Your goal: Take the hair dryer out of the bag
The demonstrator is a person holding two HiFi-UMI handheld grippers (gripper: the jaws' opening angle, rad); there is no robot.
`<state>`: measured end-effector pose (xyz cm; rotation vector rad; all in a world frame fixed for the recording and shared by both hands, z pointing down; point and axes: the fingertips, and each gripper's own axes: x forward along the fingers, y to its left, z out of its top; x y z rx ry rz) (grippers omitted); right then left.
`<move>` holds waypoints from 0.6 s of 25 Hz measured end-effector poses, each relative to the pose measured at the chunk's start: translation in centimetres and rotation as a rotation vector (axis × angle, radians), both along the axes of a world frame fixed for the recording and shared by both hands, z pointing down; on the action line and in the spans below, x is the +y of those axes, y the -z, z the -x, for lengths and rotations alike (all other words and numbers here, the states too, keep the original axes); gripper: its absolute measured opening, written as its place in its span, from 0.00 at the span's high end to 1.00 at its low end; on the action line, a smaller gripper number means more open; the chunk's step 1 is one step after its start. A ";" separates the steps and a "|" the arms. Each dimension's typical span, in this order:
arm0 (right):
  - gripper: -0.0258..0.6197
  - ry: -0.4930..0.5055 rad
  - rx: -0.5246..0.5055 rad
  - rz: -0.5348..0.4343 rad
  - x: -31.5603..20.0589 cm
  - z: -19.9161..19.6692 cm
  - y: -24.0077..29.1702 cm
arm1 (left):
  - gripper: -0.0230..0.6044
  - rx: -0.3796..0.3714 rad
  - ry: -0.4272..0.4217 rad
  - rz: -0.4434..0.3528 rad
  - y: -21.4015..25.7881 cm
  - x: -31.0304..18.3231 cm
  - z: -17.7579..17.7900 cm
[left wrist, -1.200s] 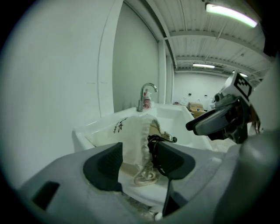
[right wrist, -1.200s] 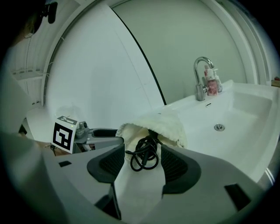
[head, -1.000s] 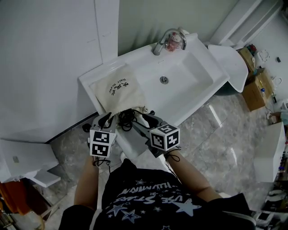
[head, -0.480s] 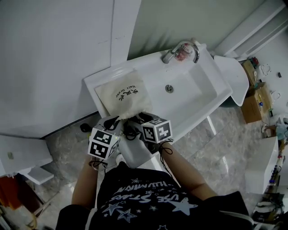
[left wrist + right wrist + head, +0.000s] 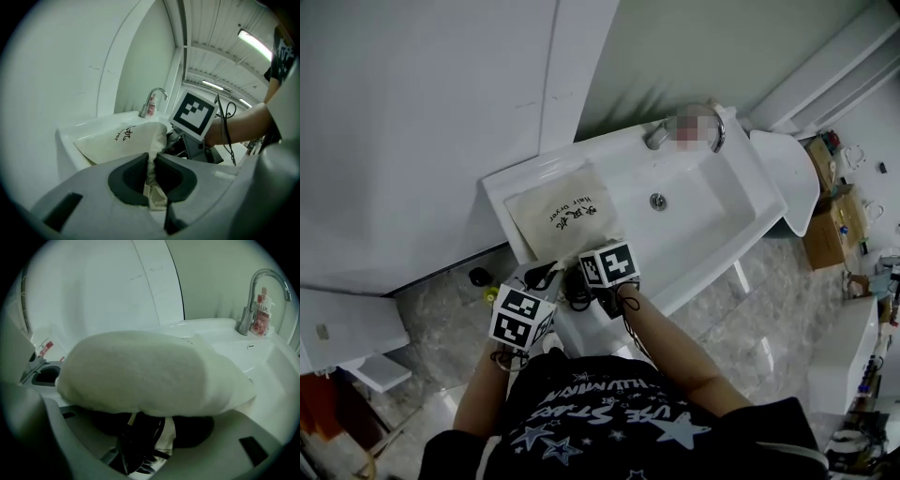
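A cream cloth bag (image 5: 562, 217) with black print lies on the left ledge of the white sink (image 5: 741, 202). Its mouth faces me, and the black hair dryer with its cord (image 5: 575, 289) shows there. My left gripper (image 5: 547, 277) is shut on the bag's (image 5: 123, 139) cloth edge, which is pinched between its pads (image 5: 151, 174). My right gripper (image 5: 584, 277) sits at the bag mouth, its marker cube (image 5: 194, 115) close beside the left gripper. In the right gripper view the bag (image 5: 154, 373) bulges over the open jaws, with black cord and dryer parts (image 5: 139, 439) between them.
A chrome tap (image 5: 717, 127) stands at the back of the basin, whose drain (image 5: 657, 201) is in the middle. A white wall (image 5: 412, 122) rises left of the sink. Marbled floor (image 5: 769, 300) and cardboard boxes (image 5: 830, 220) lie to the right.
My right gripper has moved left and down, in over the bag mouth, next to the left gripper. The left gripper has stayed at the bag's edge.
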<state>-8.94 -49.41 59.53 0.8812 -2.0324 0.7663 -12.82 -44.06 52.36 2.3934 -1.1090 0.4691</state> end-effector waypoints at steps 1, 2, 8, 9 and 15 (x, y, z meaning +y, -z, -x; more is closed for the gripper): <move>0.56 0.001 0.021 0.007 0.0 0.0 -0.3 | 0.90 0.004 -0.001 0.002 0.0 -0.1 0.0; 0.56 0.002 0.039 0.017 -0.1 0.0 -0.6 | 0.90 0.006 -0.003 0.005 0.0 -0.1 0.1; 0.60 0.060 0.032 0.091 0.0 0.5 -1.5 | 0.90 0.008 -0.005 0.015 -0.2 -0.6 0.3; 0.61 0.065 0.023 0.099 0.0 0.6 -1.5 | 0.90 0.002 0.000 0.016 -0.3 -0.6 0.4; 0.66 0.091 0.014 0.094 0.8 -0.2 -0.8 | 0.90 -0.012 0.063 0.042 -0.4 -0.4 0.7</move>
